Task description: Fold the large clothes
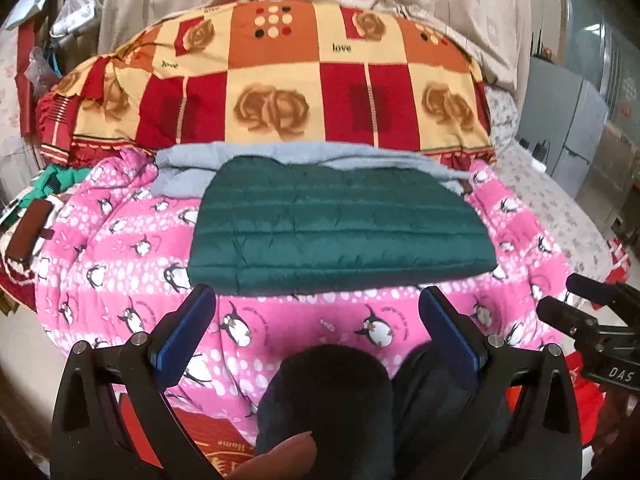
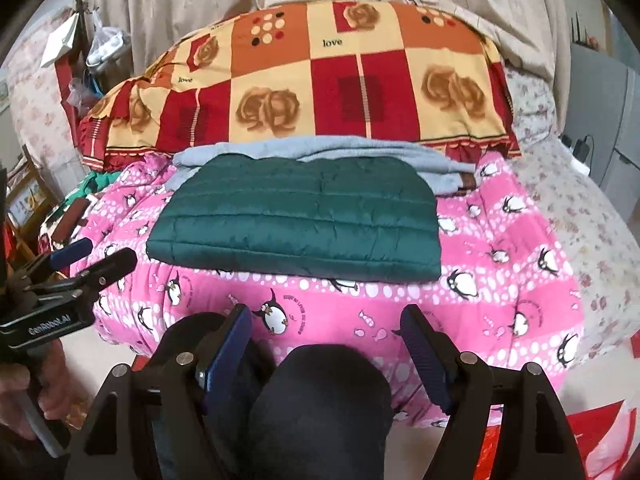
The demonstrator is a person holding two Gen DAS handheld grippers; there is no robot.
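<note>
the left gripper [image 1: 320,320] hangs above the near edge of the bed with its blue-padded fingers [image 1: 180,336] spread wide and nothing between them; beneath it are the person's dark-trousered knees [image 1: 328,400]. straight ahead of this claw, just beyond its fingertips, lies the green quilted jacket [image 1: 340,224], folded into a flat rectangle on the pink penguin blanket [image 1: 120,272]. behind the jacket, farther from the claw, a grey garment [image 1: 280,156] lies folded, partly covered by the jacket's far edge. beyond that is a red, orange and cream checked quilt [image 1: 280,80] printed with roses and the word "love". off to the right of the left claw, the right gripper [image 1: 576,300] shows at the edge of the left wrist view. in the right wrist view, the right gripper [image 2: 324,332] is likewise released, its fingers [image 2: 424,352] apart and empty over the same knees [image 2: 320,400]. the jacket [image 2: 296,220] sits ahead of it and slightly to its left, apart from the fingertips. the grey garment [image 2: 320,148] peeks out behind and to the right of the jacket. the left gripper [image 2: 92,264] appears far to the left of this claw, held by a hand [image 2: 36,384].
</note>
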